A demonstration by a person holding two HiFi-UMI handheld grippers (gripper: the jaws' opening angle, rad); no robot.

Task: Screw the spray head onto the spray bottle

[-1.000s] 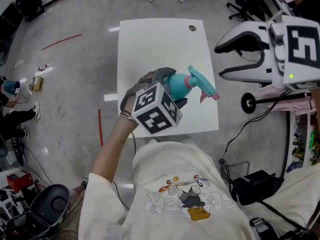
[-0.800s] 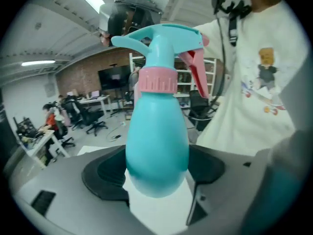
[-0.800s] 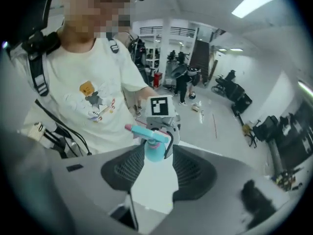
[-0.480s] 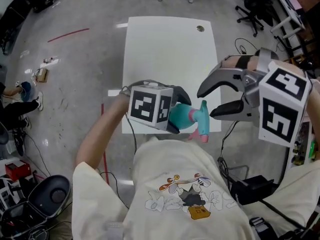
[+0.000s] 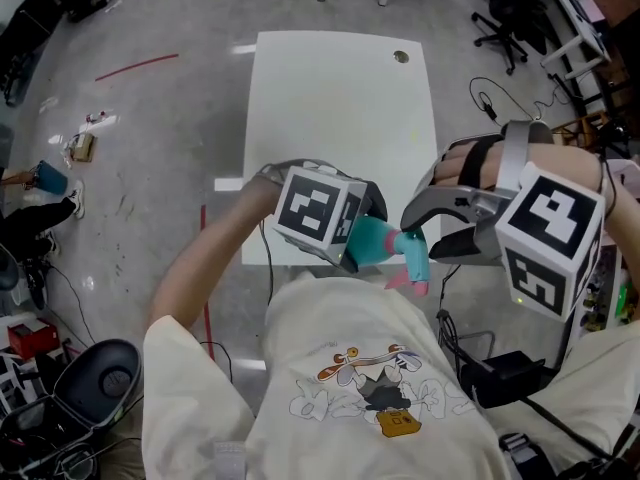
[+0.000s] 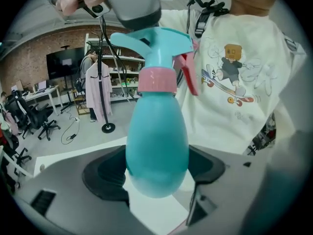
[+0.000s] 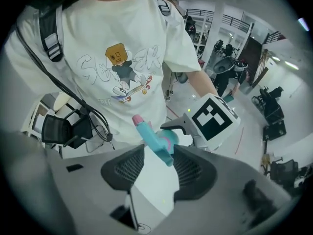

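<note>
Clamping the teal spray bottle (image 6: 156, 141) by its round lower body, the left gripper (image 6: 156, 173) has both dark pads pressed against the bottle's sides. The bottle stands straight out from the jaws. At the far end of the bottle from this gripper sits the teal spray head (image 6: 156, 43), on a pink collar (image 6: 157, 80) at the bottle's neck, with a pink trigger (image 6: 188, 75) hanging off one side just past the collar.

From the head view, the left gripper (image 5: 362, 238) holds the bottle (image 5: 378, 240) pointing toward the right gripper (image 5: 420, 233), low in front of the person's cream shirt (image 5: 370, 388). The spray head (image 5: 412, 253) reaches in between the right gripper's two curved jaws. A white table (image 5: 340, 98) lies beyond both tools.

In the right gripper view, the right gripper (image 7: 159, 153) has its jaws spread apart, and the spray head (image 7: 155, 140) slants into the gap between them. Its nearer teal end is level with the pad tips, its pink tip farther off. Whether either pad touches it cannot be told. Just past the head, the left gripper's black-and-white marker cube (image 7: 212, 116) faces this camera.
</note>
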